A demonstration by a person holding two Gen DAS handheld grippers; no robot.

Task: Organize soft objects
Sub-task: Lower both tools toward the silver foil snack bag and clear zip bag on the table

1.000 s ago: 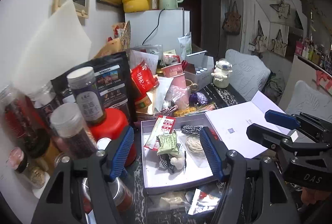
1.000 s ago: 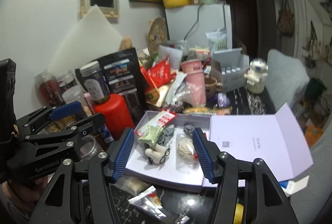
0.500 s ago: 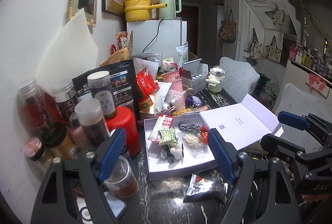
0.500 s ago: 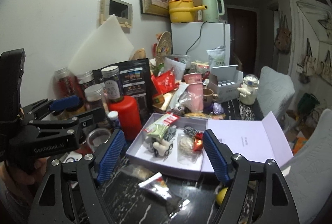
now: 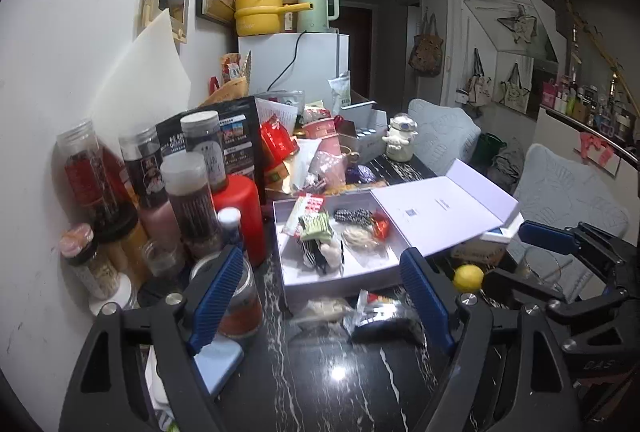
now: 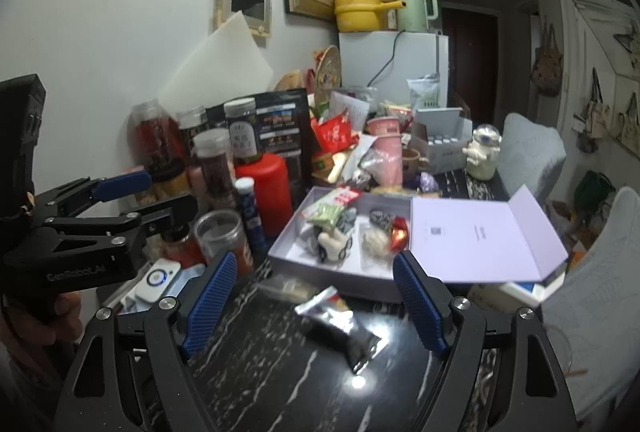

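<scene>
Already several soft things lie in the box [image 5: 320, 282] at frame centre; a silver packet [image 6: 340, 324] and a clear pouch [image 5: 320, 310] wait on the tabletop [image 6: 280, 372] below it. Both grippers [image 5: 320, 296] [image 6: 310, 306] hover, jaws wide, empty.

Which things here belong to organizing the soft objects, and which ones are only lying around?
Job:
box
plush toy
green packet
silver packet
clear bag
left gripper
right gripper

Lying about:
jars
red bottle
lemon
yellow pot
kettle
</scene>
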